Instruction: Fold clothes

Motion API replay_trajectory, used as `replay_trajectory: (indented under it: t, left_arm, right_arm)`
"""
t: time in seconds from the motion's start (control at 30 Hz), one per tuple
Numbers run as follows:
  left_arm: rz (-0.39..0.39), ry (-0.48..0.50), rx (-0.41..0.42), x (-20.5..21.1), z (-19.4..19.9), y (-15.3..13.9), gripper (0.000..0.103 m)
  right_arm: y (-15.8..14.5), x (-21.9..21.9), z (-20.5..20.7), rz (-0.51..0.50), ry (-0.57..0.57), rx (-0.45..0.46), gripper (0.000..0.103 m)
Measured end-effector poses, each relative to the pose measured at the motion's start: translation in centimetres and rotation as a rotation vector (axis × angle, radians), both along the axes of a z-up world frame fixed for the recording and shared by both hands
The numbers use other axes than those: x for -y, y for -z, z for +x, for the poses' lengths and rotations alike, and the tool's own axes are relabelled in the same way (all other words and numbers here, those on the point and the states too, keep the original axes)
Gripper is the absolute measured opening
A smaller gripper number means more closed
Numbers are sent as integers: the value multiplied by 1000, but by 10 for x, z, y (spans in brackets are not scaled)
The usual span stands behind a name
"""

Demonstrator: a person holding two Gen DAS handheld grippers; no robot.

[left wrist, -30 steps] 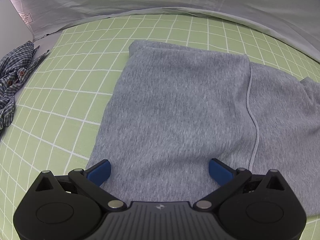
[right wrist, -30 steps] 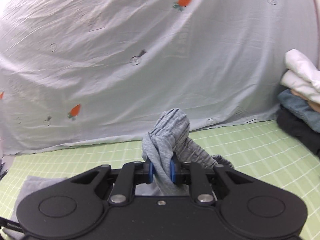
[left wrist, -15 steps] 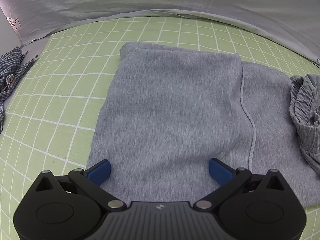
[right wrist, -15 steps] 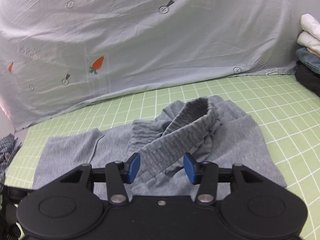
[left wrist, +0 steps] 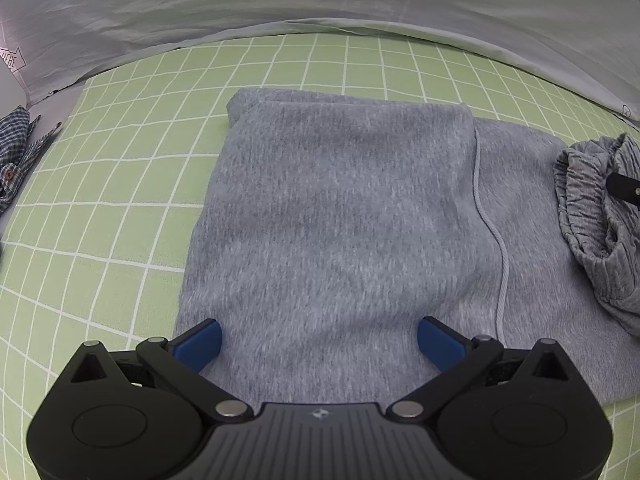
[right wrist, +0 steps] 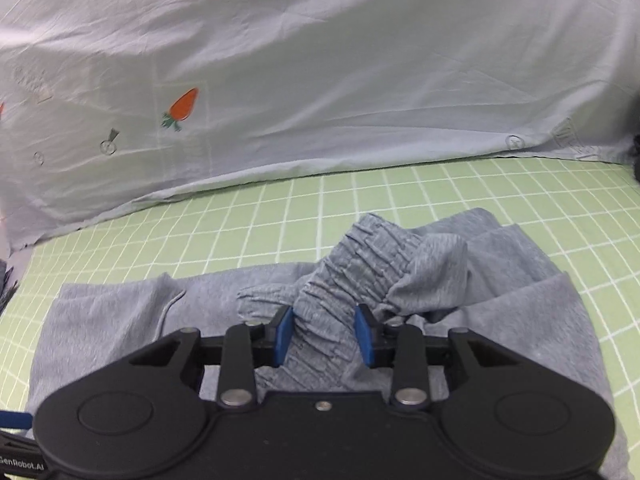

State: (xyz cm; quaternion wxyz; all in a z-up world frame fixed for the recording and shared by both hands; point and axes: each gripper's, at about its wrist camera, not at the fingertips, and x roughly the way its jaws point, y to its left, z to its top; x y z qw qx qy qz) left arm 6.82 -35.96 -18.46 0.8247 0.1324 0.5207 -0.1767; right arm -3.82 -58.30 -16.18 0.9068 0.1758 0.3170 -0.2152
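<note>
- Sweatpants [left wrist: 336,216], grey, lie partly folded on a green sheet [left wrist: 132,168] with a white grid; a folded panel sits flat on top, and a pale drawcord [left wrist: 486,220] runs along its right edge.
- Waistband [right wrist: 352,280], ribbed and elastic, is bunched up at the right end of the garment.
- Left tongs [left wrist: 318,340] are spread wide, blue pads resting over the near edge of the folded panel, gripping nothing.
- Right tongs [right wrist: 325,336] are partly open; the waistband passes between the pads, and I cannot tell whether they pinch it.
- Pale blue cloth [right wrist: 320,80] printed with carrots rises behind the sheet.
- Checked shirt [left wrist: 16,148] lies crumpled at the far left, well apart from the sweatpants.
</note>
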Motion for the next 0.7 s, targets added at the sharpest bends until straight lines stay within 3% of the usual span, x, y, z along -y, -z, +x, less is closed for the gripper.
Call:
replay_trajectory:
  t: [0.13,0.27,0.5,0.57,0.63,0.7]
  left_arm:
    - [-1,-6,0,1,0,0,103]
    - [-3,-12,6,1,-1,1,103]
    - [1,-12,-1,2,1,0,103]
    - [0,-13,0,2,1,0,103]
    - [0,-13,1,2,0,1,103]
    - [-2,-14,4,2,-1,1,103]
  right_arm:
    - [-5,-16,2,-7,-64,-6,45]
    - [-5,-31,-2,-50,-79,-41,72]
    - [12,-43,5,-82,-101,-114,75]
    - [18,-46,8,-91,-104,-135,69]
    - [15,-44,6,-86,-112,-121,50]
    - [9,-39,2,-63,-88,-91,20]
